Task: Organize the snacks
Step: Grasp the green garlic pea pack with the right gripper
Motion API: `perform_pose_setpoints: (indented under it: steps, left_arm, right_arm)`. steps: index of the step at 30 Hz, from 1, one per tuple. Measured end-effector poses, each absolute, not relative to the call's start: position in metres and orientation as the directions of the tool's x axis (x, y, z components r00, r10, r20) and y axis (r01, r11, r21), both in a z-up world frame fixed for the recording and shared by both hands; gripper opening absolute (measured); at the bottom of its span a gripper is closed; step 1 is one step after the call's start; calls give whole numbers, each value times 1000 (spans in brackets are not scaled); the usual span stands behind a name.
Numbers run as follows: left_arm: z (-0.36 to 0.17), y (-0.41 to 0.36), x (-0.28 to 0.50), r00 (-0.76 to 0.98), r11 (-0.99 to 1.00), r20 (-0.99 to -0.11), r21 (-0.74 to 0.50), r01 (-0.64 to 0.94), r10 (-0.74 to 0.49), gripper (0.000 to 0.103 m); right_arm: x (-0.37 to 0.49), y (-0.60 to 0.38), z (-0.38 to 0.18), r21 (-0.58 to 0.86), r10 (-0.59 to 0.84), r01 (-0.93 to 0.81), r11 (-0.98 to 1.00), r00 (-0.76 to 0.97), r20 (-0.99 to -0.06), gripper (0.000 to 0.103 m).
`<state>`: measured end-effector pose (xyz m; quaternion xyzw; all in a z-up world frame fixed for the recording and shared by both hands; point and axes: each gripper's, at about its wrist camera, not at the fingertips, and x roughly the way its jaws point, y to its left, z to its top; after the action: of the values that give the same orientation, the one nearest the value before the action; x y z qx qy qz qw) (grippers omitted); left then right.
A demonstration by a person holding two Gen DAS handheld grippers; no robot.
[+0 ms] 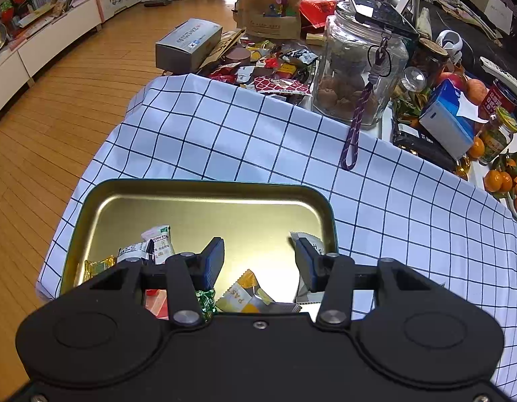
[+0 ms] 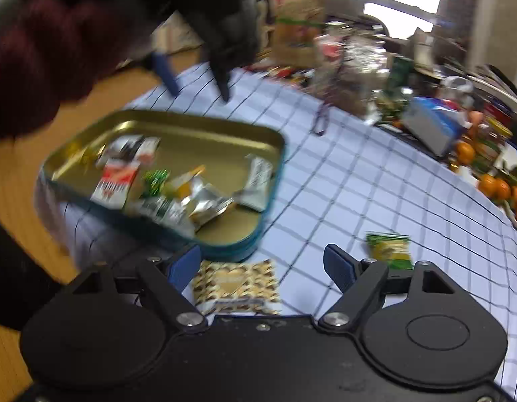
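Observation:
A gold-lined tin with a teal rim point(image 1: 205, 186) sits on the checked cloth and holds several wrapped snacks point(image 1: 240, 296). My left gripper point(image 1: 258, 261) hovers open and empty above the tin's near end. In the blurred right wrist view the same tin point(image 2: 278, 140) lies left of centre with its snacks point(image 2: 164, 197). My right gripper point(image 2: 263, 268) is open and empty, low over a brown-and-gold patterned packet point(image 2: 236, 284) on the cloth. A green-and-yellow packet point(image 2: 390, 249) lies just right of its right finger. The left gripper and gloved hand point(image 2: 221, 26) show at the top.
A big glass jar point(image 1: 355, 67) with a purple cord, a pile of loose snacks point(image 1: 275, 67), a grey box point(image 1: 188, 43) and a paper bag point(image 1: 273, 0) stand beyond the cloth. Tangerines point(image 1: 503, 181), jars and a blue box point(image 1: 449, 120) crowd the right side.

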<state>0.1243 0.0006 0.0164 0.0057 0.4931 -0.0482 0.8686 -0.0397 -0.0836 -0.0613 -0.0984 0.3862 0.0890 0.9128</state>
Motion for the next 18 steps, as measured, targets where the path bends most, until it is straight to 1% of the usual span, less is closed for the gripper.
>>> perform_pose_setpoints:
  steps: [2,3,6,16,17,18]
  left_arm:
    - [16,0,125,506,995,-859,-39,93,-81,54]
    - [16,-1,125,505,995,-859,-39,95,-82,54]
    - [15,-6,124,497,993,-863,-44,113,-95,54]
    - [4,-37,117,455,978,-882,-24,210,-119,54]
    - [3,-39,117,448,976,-885,-28,216,-124,54]
    - [3,-41,117,445,976,-887,-30,217,-126,54]
  right_arm:
    - [-36,-78,-72,-128,93,-286,949,649,-755,82]
    - [-35,-80,-76,-136,92,-303,943,633,-769,79]
    - [-29,-94,-82,-187,49,-299,936,634,-771,78]
    - [21,-178,-82,-254,-163,-53,966,639,-752,77]
    - [24,-186,-83,-252,-178,-28,967,634,-753,73]
    - [24,-190,-81,-242,-178,-16,970,633,-754,67]
